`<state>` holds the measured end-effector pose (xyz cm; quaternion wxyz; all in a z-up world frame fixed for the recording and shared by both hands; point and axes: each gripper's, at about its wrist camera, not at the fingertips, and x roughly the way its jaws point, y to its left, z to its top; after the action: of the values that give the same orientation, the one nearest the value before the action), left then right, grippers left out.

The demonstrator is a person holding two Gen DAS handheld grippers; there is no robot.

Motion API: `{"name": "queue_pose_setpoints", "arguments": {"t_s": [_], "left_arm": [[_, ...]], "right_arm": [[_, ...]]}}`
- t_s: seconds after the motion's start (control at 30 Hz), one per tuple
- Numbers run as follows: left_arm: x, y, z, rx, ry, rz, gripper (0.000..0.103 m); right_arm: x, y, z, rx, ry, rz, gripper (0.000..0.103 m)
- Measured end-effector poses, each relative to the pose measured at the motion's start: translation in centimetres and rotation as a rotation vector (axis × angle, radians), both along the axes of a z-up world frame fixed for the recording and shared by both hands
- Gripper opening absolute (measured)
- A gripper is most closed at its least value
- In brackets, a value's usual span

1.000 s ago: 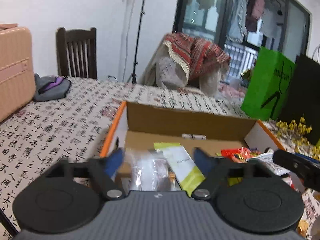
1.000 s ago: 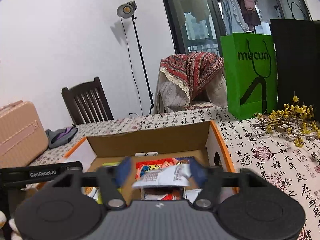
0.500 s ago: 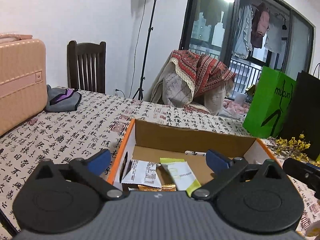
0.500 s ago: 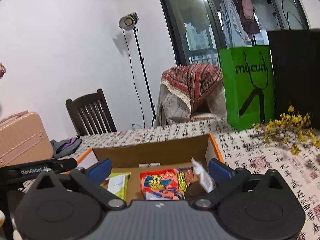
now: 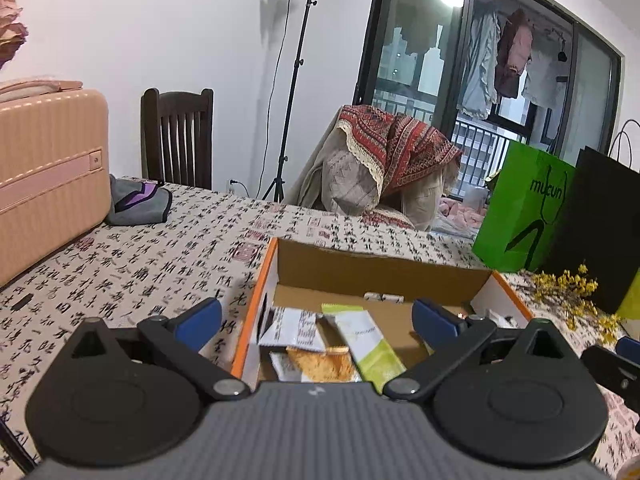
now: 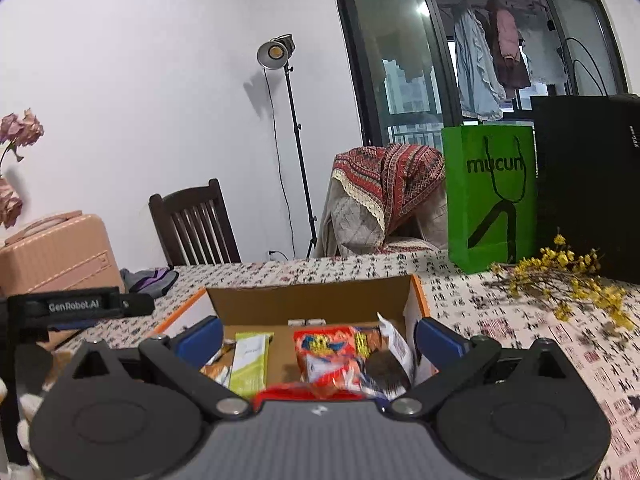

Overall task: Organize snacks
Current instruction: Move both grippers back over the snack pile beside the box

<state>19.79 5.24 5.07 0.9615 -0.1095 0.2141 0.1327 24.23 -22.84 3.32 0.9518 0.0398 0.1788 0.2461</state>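
Snacks lay in the open cardboard box (image 5: 376,268) on the printed tablecloth (image 5: 132,268).

Glossy flat packets filled it: a lime-green sachet (image 5: 370,344) and a red crinkled bag (image 6: 332,360). My left claw (image 5: 316,320) and right claw (image 6: 318,336) both gaped wide, empty.

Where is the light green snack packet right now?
The light green snack packet lies inside the cardboard box, seen in both wrist views. In the left wrist view it sits right of the white packet and partly over the orange packet.

"mucun" on green bag (image 6: 491,196), "GenRobot.AI" on left gripper (image 6: 76,305)
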Motion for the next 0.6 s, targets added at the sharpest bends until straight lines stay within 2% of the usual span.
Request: {"name": "queue_pose_setpoints", "arguments": {"t_s": [0.3,0.6], "left_arm": [[-3.3,0.0,-1.9,0.002,0.06,-0.018,0.103],[-5.1,-0.6,-4.7,0.006,0.15,-0.029,0.103]], "right_arm": [[-3.4,-1.6,-3.3,-0.018,0.061,0.017,0.103],[-4.8,-1.8,-6.3,0.002,0.144,0.064,0.103]]}}
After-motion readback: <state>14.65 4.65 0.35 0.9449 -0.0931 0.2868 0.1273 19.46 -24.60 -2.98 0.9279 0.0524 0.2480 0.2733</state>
